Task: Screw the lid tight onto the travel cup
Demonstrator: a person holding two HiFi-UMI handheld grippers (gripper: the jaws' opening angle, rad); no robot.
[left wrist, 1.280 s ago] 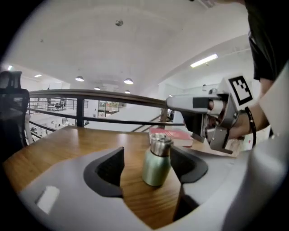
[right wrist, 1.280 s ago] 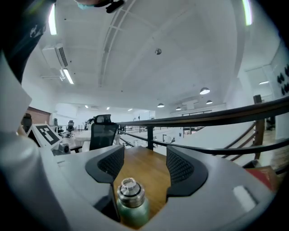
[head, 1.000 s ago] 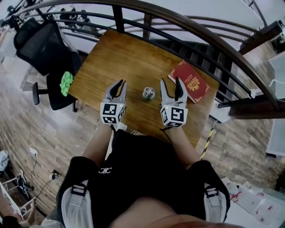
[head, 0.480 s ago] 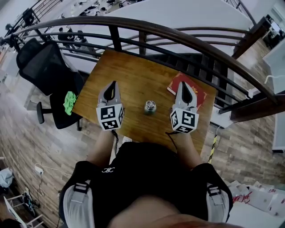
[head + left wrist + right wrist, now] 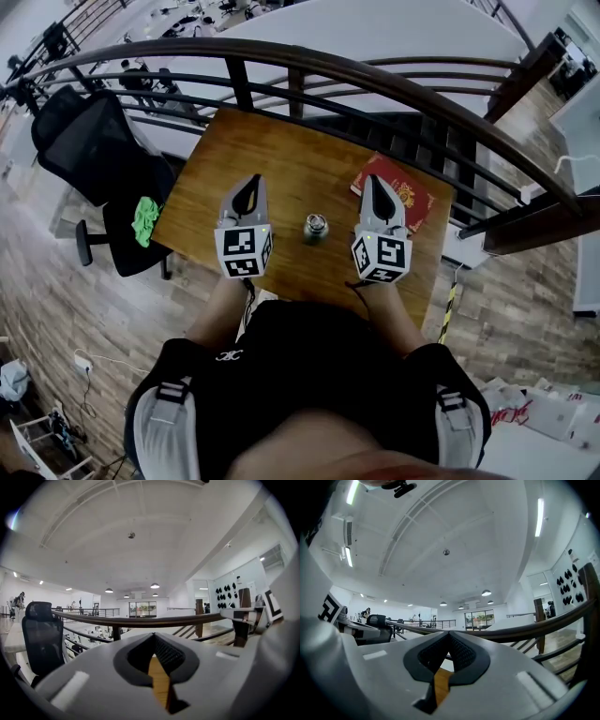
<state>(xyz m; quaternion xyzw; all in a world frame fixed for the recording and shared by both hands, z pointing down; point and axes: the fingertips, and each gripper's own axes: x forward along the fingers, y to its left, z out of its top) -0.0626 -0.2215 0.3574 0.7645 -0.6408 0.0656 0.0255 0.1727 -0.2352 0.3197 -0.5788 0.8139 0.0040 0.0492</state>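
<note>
Left gripper: jaws pressed together, nothing between them, held above the table, left of the cup.

Travel cup: upright near the table's front edge, between the two grippers, touched by neither. The shiny lid appears to be on; we cannot tell how well it is seated. We judge it metal: rigid, smooth, probably light, apt to slip or tip. Plan: clamp the body low, take the lid by its rim.

Right gripper: jaws likewise together, empty, beside a red booklet.
</note>
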